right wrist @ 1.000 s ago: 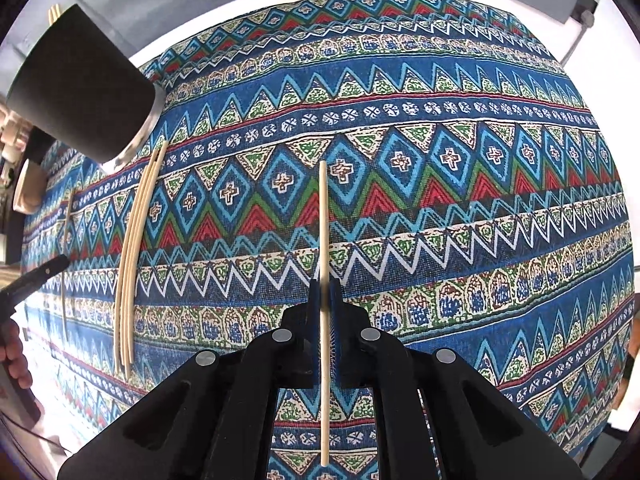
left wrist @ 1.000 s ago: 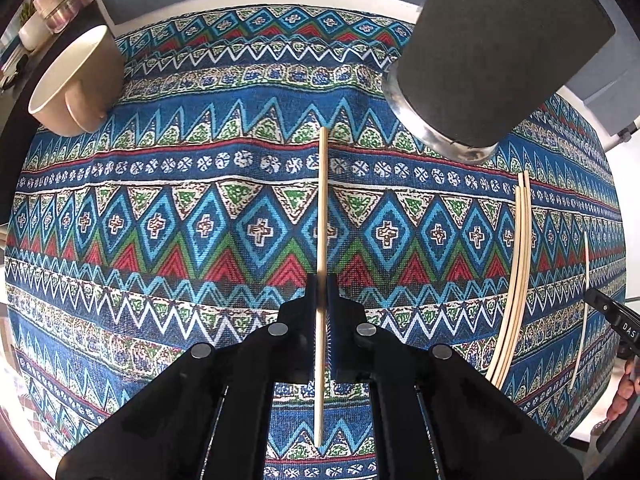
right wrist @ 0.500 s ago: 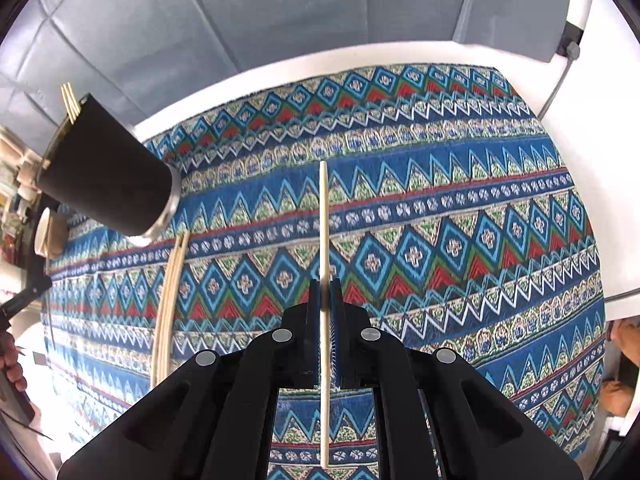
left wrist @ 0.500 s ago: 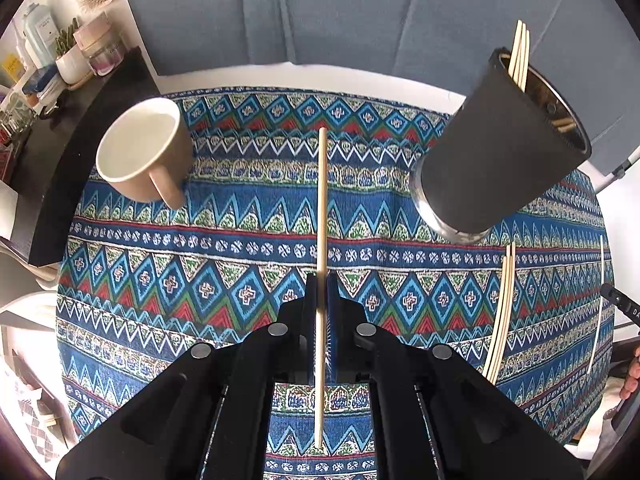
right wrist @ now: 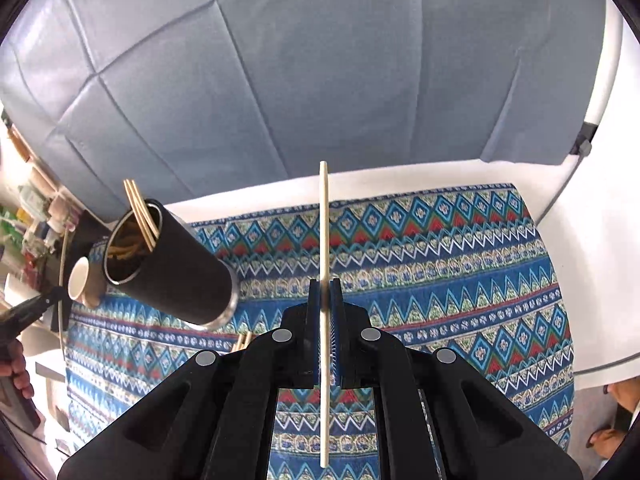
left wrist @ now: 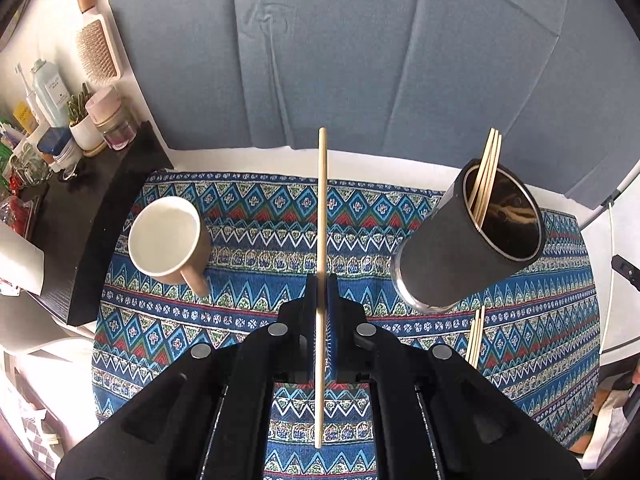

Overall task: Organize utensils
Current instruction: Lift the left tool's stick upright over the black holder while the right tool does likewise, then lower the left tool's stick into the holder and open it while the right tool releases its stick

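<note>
Chopsticks: we carry one in each claw, both clear of the counter (left wrist: pixel 552 344).
Left claw (left wrist: pixel 321 320): clenched on a chopstick (left wrist: pixel 322 208); the stick runs straight along the fingers, its tip out ahead and its tail back between the arms.
Right claw (right wrist: pixel 325 320): clenched on the paler chopstick (right wrist: pixel 324 224), same lengthwise grip.
Change: a second ago both claws sat low over the patterned cloth (left wrist: pixel 256 216), filling the view. Now both have risen and tipped up, so we see the whole counter and the grey backdrop behind it.
Holder: the black cup (left wrist: pixel 452 256) stands right of centre in the left view and already holds a few sticks (left wrist: pixel 486 168); its rim now shows from above, which it did not before.
Loose sticks: a small bundle (left wrist: pixel 476 336) lies on the cloth just in front of the cup's base.
Mug (left wrist: pixel 168 236): beige, empty, on the left of the cloth, not involved.
Meaning: the pick looks done for both sticks; we judge the next step is to carry them to the cup and drop them in.
Risk: thin sticks may pivot in the pads, so tips need lining up over the rim.
</note>
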